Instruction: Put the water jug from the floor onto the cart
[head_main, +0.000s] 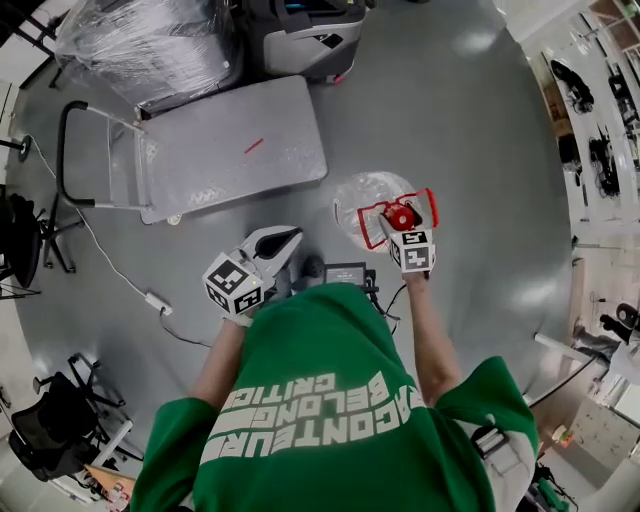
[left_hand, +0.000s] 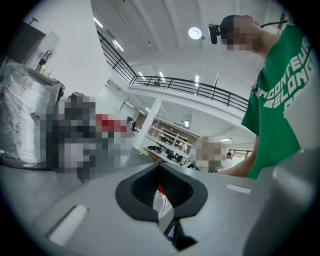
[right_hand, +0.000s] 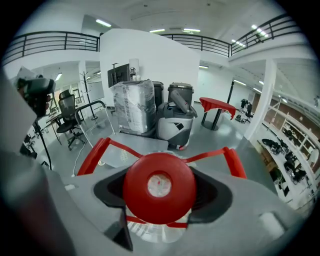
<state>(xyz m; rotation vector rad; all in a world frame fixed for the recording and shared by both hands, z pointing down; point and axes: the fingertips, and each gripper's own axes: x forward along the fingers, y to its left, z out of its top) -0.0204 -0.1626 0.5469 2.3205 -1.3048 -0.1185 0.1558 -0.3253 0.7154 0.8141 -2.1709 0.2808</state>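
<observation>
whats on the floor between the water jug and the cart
Nothing. In the head view, only bare grey floor separates the water jug from the cart.

Clear water jug (head_main: 366, 195) with a bright red cap (right_hand: 159, 187) and red handle (right_hand: 95, 152), over a glossy grey floor (head_main: 460, 130). The cart (head_main: 230, 150) is plain light grey, its push bar (head_main: 66, 150) black, with one small red streak (head_main: 254, 146) on the deck. The left gripper (head_main: 290, 238) and right gripper (head_main: 402, 216) are pale grey, each with a black-and-white square-patterned cube, and the shirt (head_main: 330, 400) is green with white lettering.
</observation>
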